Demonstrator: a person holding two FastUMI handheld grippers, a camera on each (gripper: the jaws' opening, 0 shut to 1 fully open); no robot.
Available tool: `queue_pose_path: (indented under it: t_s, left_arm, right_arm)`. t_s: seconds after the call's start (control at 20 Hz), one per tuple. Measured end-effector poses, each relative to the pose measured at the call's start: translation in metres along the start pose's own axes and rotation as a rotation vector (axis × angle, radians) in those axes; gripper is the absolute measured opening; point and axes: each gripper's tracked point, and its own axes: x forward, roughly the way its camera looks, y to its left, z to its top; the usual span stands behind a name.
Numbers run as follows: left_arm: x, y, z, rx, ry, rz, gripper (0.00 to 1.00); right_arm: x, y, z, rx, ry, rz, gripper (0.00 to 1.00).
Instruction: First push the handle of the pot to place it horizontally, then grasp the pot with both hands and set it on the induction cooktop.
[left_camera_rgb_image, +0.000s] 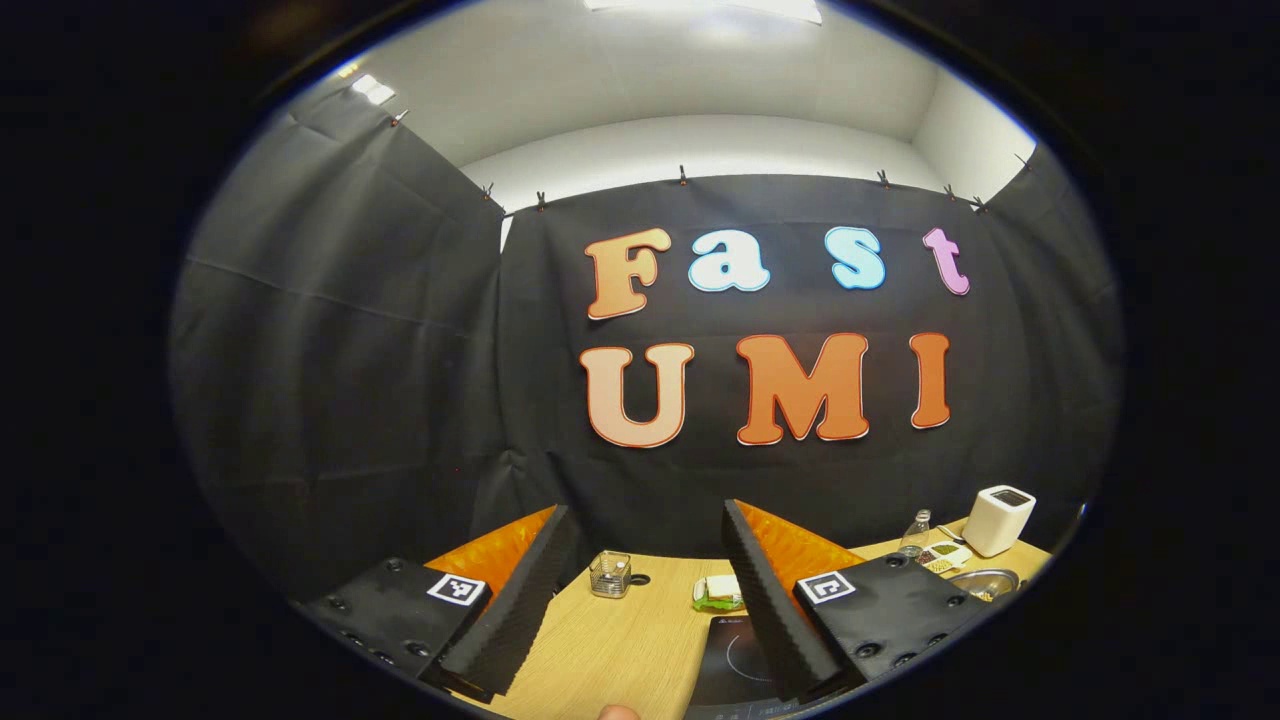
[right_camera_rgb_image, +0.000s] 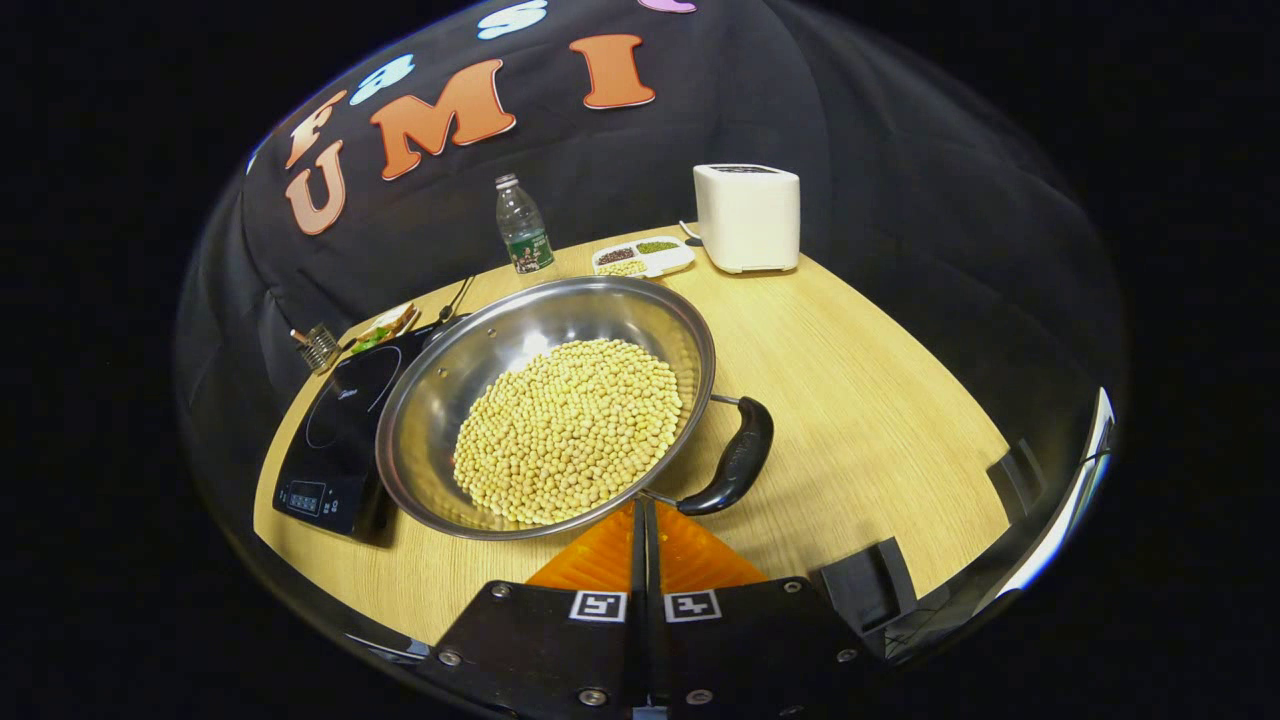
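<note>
While the pot (right_camera_rgb_image: 545, 405) sat low of centre in the right gripper view, heaped with pale beans (right_camera_rgb_image: 570, 430), its dark handle (right_camera_rgb_image: 735, 460) curved off the lower-right rim, just above the right gripper (right_camera_rgb_image: 642, 520). That gripper's two fingers were pressed together with nothing between them, their joined tips near the pot's rim where the handle's lower bracket meets the bowl. A closed pair makes a firm blunt pusher, so I judged this to be the posture for nudging the handle round rather than for grasping; whether the tips actually touched the metal could not be told.

At the left of that frame the induction cooktop (right_camera_rgb_image: 340, 430) lay touching or just beside the pot's rim, which kept the later carry short. Farther back stood a water bottle (right_camera_rgb_image: 522, 226), a divided tray (right_camera_rgb_image: 645, 256) of grains and a white appliance (right_camera_rgb_image: 748, 217) in the upper middle of the frame, well apart from the pot.

In the left gripper view the left gripper (left_camera_rgb_image: 640, 600) was spread wide and held nothing, raised and pointed mostly at the booth wall. Between its fingers the wooden table (left_camera_rgb_image: 620, 640) showed at the bottom of the frame, with a small glass holder (left_camera_rgb_image: 610, 574) and a plate of food (left_camera_rgb_image: 718, 593) beyond. A sliver of the pot's rim appeared at lower right. I judged that it was waiting clear so the push had room, ready for the two-handed lift.
</note>
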Motion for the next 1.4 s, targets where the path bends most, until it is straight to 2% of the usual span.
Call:
queue_pose_path:
  t_s: [0.75, 1.4]
  left_arm:
    - [0.005, 0.003, -0.007, 0.008, 0.014, 0.02, 0.99]
    - [0.008, -0.002, -0.01, 0.011, 0.041, -0.003, 0.99]
  right_arm:
    - [0.026, -0.031, 0.027, 0.049, -0.001, -0.052, 0.0]
    - [0.061, -0.041, 0.058, 0.056, -0.005, -0.073, 0.0]
